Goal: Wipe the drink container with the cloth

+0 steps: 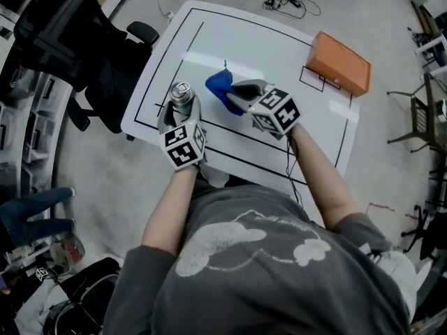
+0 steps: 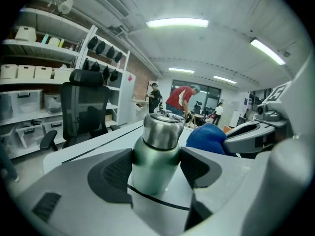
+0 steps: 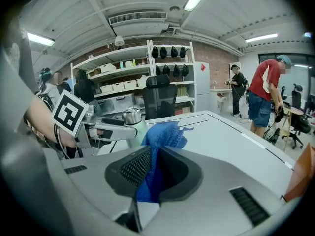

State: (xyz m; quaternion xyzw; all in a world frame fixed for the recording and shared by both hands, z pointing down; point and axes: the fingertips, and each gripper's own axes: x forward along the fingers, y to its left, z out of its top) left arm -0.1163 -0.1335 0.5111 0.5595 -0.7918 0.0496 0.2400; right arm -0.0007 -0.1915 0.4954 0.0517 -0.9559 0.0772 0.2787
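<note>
A green metal bottle point(image 1: 180, 92) with a steel cap stands upright on the white table point(image 1: 279, 54). My left gripper point(image 1: 180, 107) is shut on it, both pads pressing on the bottle's body point(image 2: 155, 156). My right gripper point(image 1: 241, 93) is shut on a blue cloth point(image 1: 219, 85), which bunches out past the jaws point(image 3: 157, 141). The cloth hangs just to the right of the bottle, a small gap between them in the head view. In the right gripper view the bottle point(image 3: 133, 119) and the left gripper point(image 3: 110, 129) show behind the cloth.
An orange box point(image 1: 339, 63) lies at the table's far right corner. A black office chair point(image 1: 70, 33) stands off the table's left edge. Black lines mark the tabletop. People point(image 3: 263, 92) stand in the background, with shelving point(image 3: 123, 82) along the wall.
</note>
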